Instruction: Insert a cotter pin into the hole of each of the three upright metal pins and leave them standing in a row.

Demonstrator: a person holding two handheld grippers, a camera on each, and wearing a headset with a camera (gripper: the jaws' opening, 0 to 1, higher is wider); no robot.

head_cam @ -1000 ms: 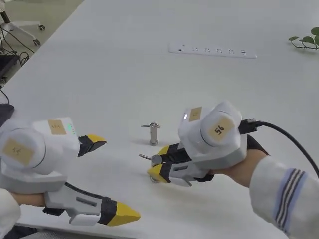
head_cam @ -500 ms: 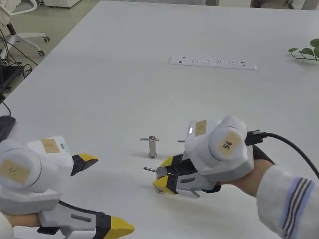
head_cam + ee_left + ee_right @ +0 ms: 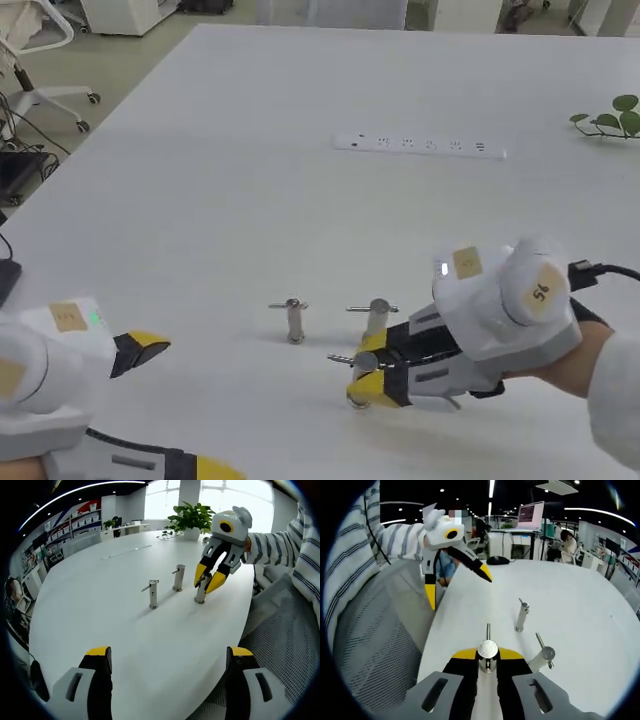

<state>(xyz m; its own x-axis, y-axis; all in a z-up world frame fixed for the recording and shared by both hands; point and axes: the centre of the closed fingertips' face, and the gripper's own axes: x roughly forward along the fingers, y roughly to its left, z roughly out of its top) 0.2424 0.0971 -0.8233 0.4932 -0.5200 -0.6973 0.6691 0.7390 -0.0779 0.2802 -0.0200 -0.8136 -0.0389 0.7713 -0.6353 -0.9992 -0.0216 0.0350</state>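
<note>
Item 1. Right gripper (image 3: pixel 365 368): jaws drawn nearly together and pinching the held pin (image 3: pixel 201 589) just below its head. In the right gripper view, the pin's round head (image 3: pixel 487 650) sat between the yellow-tipped fingers (image 3: pixel 511 654).

Item 2. Held pin: upright, foot apparently on the white table (image 3: pixel 230 180). A cotter pin (image 3: pixel 340 357) passed through its top and stuck out sideways, past the jaws.

Item 3. Second pin (image 3: pixel 377 318): stood free on the table just beside the held pin, apart from the jaws, likewise with a cotter pin across its top.

Item 4. Third pin (image 3: pixel 293 320): stood free and upright, near the second pin on the side away from the right gripper, with a cotter pin fitted.

Item 5. Left gripper (image 3: pixel 169 652): jaws spread wide with nothing between them, well apart from all three pins, at the near table edge.

Item 6. Power strip (image 3: pixel 418 146): lay flat farther along the table.

Item 7. Plant (image 3: pixel 610 118): stood at the far right edge.
</note>
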